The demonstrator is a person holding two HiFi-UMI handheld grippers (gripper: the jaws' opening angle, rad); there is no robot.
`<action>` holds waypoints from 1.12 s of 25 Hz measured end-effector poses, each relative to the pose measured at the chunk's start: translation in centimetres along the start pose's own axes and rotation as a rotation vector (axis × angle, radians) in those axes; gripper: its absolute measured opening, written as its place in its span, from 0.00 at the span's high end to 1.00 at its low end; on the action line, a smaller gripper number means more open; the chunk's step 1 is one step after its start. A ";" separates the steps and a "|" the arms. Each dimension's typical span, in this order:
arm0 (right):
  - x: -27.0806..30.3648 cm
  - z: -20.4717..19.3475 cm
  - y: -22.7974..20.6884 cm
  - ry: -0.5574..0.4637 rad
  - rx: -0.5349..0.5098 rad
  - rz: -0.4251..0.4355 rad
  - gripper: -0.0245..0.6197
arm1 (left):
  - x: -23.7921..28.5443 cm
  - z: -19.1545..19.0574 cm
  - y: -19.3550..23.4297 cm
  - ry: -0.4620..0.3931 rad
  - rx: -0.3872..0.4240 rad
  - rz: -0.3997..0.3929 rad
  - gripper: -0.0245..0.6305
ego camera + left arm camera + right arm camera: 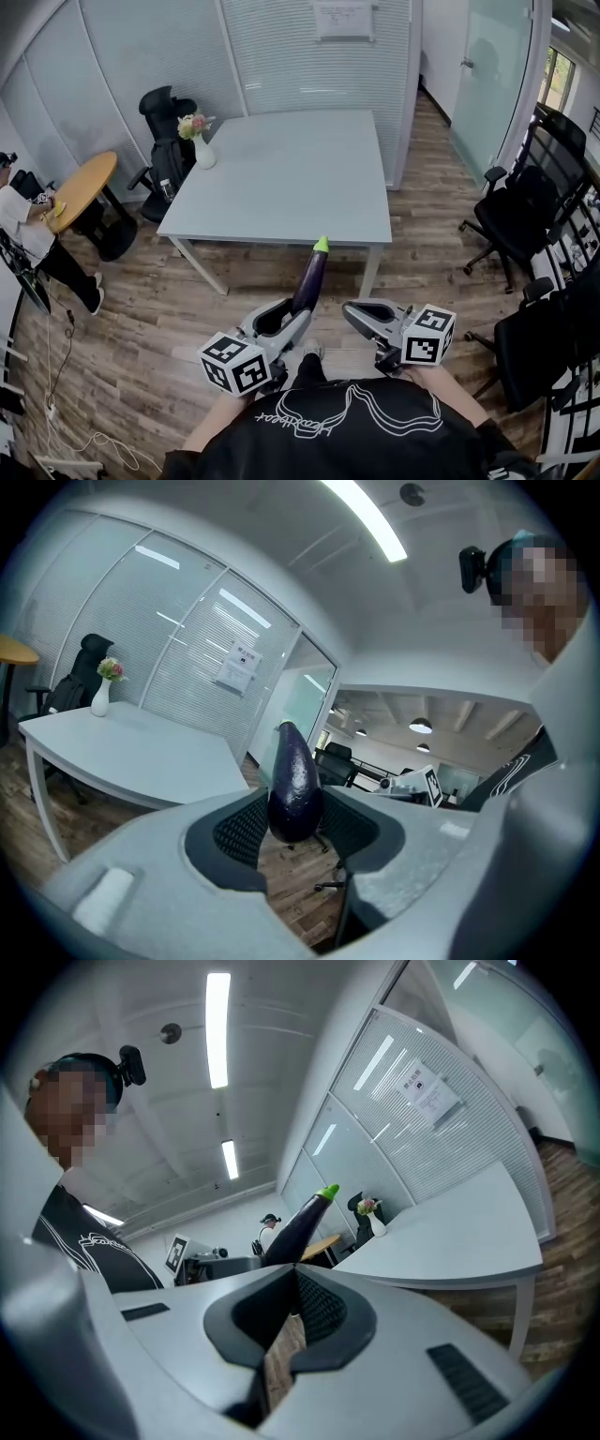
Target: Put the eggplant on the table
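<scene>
A dark purple eggplant (308, 279) with a green stem tip stands up from my left gripper (292, 319), whose pads are shut on its thick lower end. In the left gripper view the eggplant (293, 782) sits squeezed between the ribbed pads of that gripper (293, 822). The grey table (291, 178) is ahead of both grippers, across a strip of wooden floor, and the eggplant is short of its near edge. My right gripper (350, 310) is beside the left one, its jaws closed together on nothing. The right gripper view shows that gripper (292, 1274) with the eggplant (302, 1222) off to its left.
A white vase of flowers (202, 150) stands at the table's far left corner. A black office chair (164, 117) is behind it, and more black chairs (520, 211) line the right side. At the left are a round wooden table (80, 187) and a person (28, 234).
</scene>
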State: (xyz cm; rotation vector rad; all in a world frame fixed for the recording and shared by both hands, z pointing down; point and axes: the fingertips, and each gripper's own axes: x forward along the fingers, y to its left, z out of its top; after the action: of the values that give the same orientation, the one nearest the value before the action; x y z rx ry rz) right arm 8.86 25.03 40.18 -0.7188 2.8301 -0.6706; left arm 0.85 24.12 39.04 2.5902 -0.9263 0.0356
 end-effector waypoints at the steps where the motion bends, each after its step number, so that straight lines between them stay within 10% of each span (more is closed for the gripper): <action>1: 0.5 0.1 -0.6 0.004 0.002 -0.004 0.95 | 0.3 0.2 0.7 0.001 -0.005 0.000 0.68; 28: 21.0 9.7 -20.7 0.020 0.072 -0.081 0.95 | 11.8 12.2 26.9 0.018 -0.051 -0.004 0.68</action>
State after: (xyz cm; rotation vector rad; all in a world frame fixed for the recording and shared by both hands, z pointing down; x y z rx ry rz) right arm 1.50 -5.12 40.30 -0.8226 2.7916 -0.7924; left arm -7.75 -6.47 38.91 2.5406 -0.9035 0.0333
